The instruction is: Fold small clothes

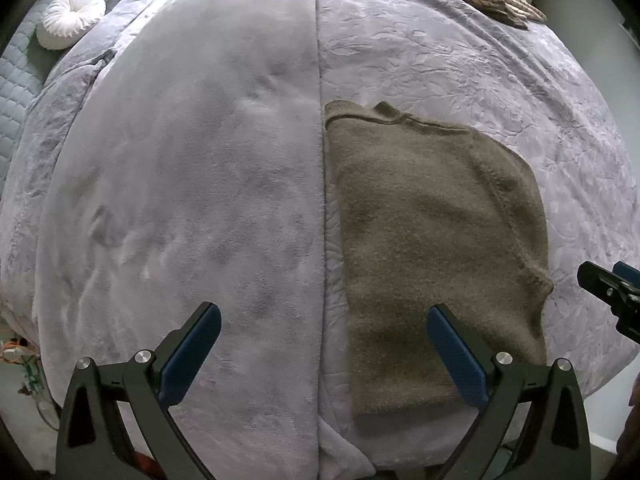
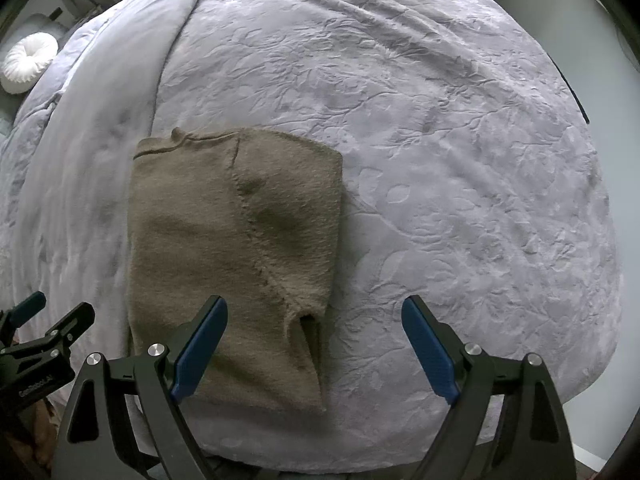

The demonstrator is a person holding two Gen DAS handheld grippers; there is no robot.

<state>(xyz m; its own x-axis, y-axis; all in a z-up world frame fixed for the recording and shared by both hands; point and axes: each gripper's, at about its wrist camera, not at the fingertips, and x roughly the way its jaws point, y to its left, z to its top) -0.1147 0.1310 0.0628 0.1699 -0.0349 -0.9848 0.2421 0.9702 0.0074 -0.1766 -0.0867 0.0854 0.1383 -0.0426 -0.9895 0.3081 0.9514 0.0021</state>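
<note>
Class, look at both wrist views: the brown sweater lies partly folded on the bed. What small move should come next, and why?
Probably lower both grippers onto the near hem of the brown sweater to fold it upward. It lies flat on the lavender bedspread, already narrowed, with a sleeve folded over it. The left gripper and right gripper both hang open above that near end, holding nothing.

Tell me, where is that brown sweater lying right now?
The brown sweater lies flat on the grey bedspread, beside the seam of its smooth turned-back strip, below both open grippers, neither touching it.
</note>
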